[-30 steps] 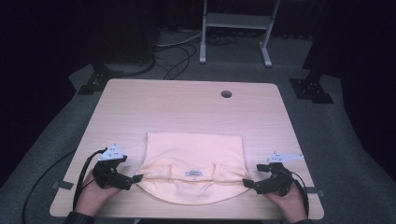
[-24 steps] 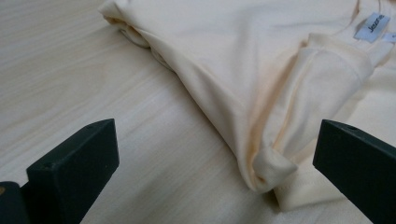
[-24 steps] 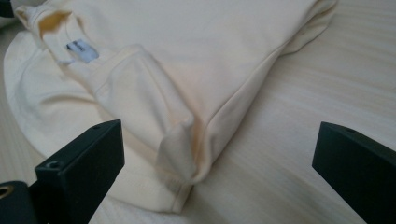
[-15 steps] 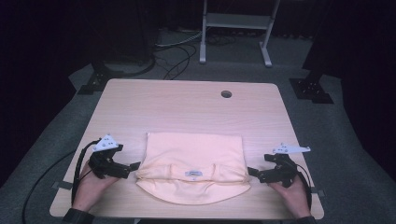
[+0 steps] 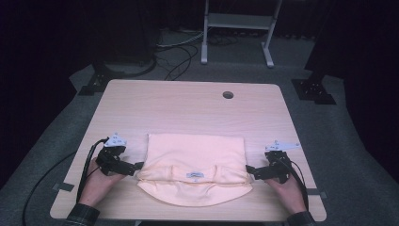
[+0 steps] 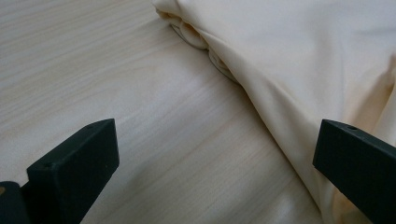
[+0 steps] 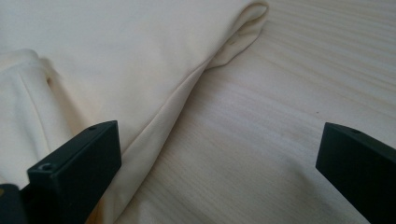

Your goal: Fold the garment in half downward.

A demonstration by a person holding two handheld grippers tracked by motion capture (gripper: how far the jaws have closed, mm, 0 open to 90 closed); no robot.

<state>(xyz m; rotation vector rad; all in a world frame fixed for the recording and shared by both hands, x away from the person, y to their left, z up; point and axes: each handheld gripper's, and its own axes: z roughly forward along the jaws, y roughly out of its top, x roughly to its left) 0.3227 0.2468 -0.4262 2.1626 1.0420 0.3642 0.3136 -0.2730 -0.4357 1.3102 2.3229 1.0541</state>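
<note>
At the folded shirt's (image 5: 195, 167) side edges, your left gripper (image 5: 137, 165) and right gripper (image 5: 249, 169) gape wide, empty; closing shallow risks pinching one layer, skewing the fold.

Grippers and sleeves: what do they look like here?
Both the left gripper and right gripper are black, with blocky square-ended jaws, each tip bearing a small hole. A grey three-cornered plate tops each, and a black cable trails from each. The cuffs are dark plaid.

Cream garment (image 5: 195, 157): soft matt cloth. Table (image 5: 188, 108): pale smooth wood grain. Jaws: matt black plastic.
</note>
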